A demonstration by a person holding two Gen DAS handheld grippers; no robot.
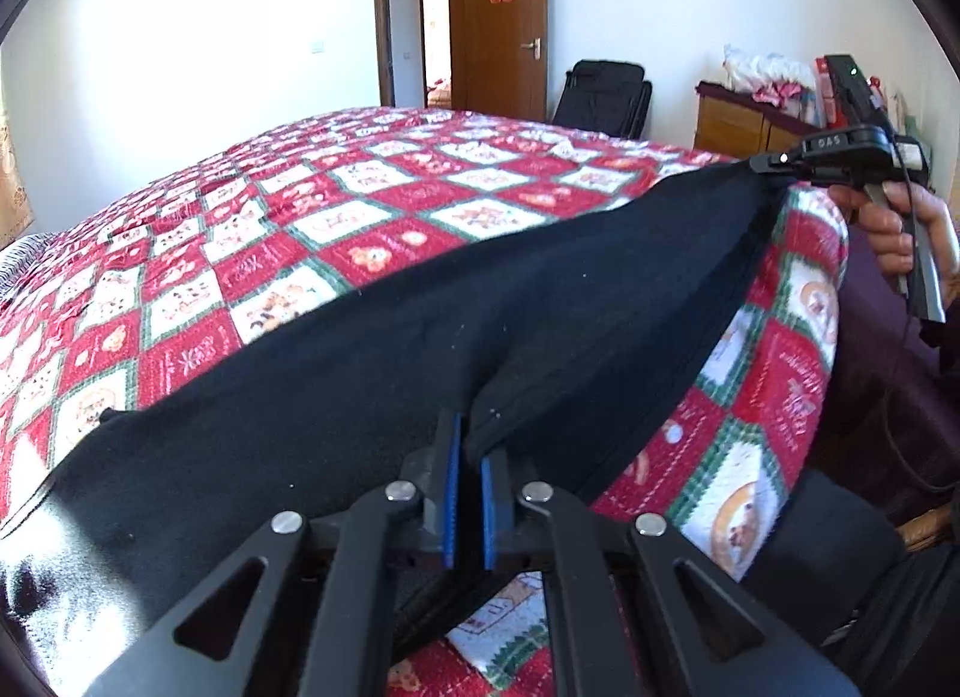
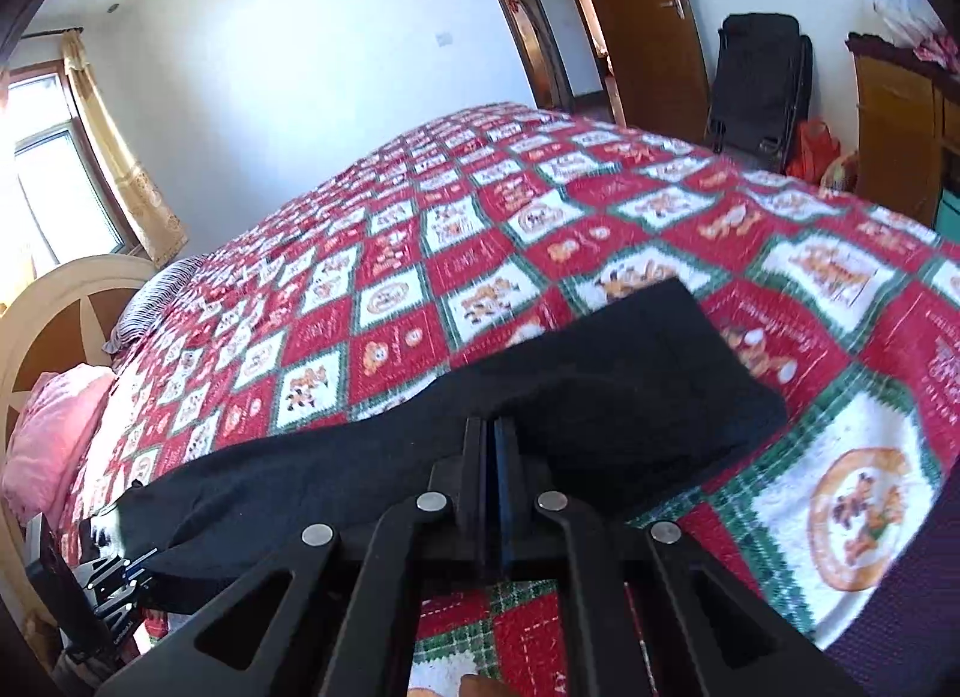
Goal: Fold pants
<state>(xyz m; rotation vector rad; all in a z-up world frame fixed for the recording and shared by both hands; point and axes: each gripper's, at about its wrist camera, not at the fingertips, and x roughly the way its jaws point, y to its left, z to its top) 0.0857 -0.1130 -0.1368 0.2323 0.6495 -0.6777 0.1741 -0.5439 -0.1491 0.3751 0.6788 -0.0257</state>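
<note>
Black pants [image 1: 420,325] lie stretched along the near edge of a bed with a red, white and green checked quilt [image 1: 336,205]. My left gripper [image 1: 471,439] is shut on a fold of the pants' near edge, between its blue pads. My right gripper [image 1: 765,163] shows at the far right in the left wrist view, pinching the other end of the pants. In the right wrist view the right gripper [image 2: 495,427] is shut on the black pants [image 2: 600,391], which run off to the left toward the left gripper [image 2: 114,583].
The quilt [image 2: 480,253] covers the whole bed. A pink pillow [image 2: 54,427] and cream headboard [image 2: 72,289] are at the left. A brown door [image 1: 504,19], black folded chair [image 1: 600,97] and wooden cabinet [image 1: 738,121] stand beyond the bed.
</note>
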